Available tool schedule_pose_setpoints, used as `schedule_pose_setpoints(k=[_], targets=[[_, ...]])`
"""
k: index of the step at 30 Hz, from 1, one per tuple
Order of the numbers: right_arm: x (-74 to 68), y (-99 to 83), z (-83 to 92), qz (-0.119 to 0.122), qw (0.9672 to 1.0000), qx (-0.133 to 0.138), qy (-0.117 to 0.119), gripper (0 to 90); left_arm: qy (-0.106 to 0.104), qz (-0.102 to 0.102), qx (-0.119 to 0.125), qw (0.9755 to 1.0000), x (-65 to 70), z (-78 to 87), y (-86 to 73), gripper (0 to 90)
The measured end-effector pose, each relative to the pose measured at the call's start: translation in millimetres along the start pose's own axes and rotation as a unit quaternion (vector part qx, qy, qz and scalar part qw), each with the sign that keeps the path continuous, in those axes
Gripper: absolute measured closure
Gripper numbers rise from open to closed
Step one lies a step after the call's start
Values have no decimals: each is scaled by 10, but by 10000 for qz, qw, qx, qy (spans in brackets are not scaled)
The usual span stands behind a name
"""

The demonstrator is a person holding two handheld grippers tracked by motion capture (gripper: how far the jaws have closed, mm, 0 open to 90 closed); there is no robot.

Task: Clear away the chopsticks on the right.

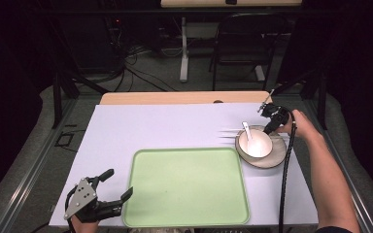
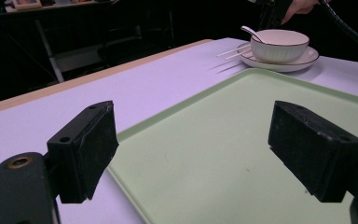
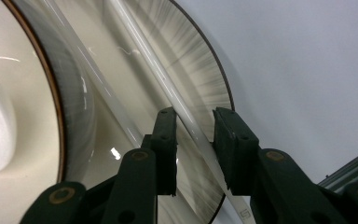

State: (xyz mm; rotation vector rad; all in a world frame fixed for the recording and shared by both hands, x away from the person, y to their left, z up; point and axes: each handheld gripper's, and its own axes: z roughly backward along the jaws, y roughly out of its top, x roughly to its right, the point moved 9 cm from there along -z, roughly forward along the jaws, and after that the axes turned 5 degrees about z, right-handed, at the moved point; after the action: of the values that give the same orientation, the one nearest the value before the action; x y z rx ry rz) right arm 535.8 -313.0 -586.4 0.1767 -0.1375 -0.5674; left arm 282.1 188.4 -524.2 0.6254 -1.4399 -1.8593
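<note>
White glossy chopstick (image 3: 177, 100) lies across the plate (image 3: 200, 70) between the right gripper's (image 3: 195, 119) part-spread fingers.

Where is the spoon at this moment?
In the high view the spoon lies in the white bowl on the plate, right of the green tray, its handle pointing to the far left.

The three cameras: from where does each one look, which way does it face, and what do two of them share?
High view: above the table's near side, looking forward and down; both forearms, left gripper, right gripper.
Left gripper view: on the left gripper, facing across the pale green plastic tray; its jaws apart.
Right gripper view: on the right gripper, looking down at a white chopstick between its jaws.
Shared: the white ceramic bowl on its plate.
</note>
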Motion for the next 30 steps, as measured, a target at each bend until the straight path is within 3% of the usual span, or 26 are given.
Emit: schedule_pose_setpoints(k=[2,5,8,10,15,26,30], targets=[[-4,-12,-22,159,9997,-131,-89,715,-6,-7,-10,10000,1,1,-1,154],[-8,-3,-41,204,9997,-17,-99,758,3,-4,-2,10000,1,1,0,155],[-5,-19,-21,252,9996,-111,-94,781,2,-4,-10,10000,0,0,-2,155],[15,-26,-22,314,9992,-104,-222,796,4,-4,-12,10000,0,-1,-3,155],[27,-18,-1,451,9983,57,-369,837,6,-2,-9,10000,-1,0,-2,154],[7,23,139,485,9977,105,-452,839,6,-17,-9,10000,0,1,0,155],[-32,65,211,403,9972,291,-557,839,6,-20,-11,10000,2,-1,0,155]])
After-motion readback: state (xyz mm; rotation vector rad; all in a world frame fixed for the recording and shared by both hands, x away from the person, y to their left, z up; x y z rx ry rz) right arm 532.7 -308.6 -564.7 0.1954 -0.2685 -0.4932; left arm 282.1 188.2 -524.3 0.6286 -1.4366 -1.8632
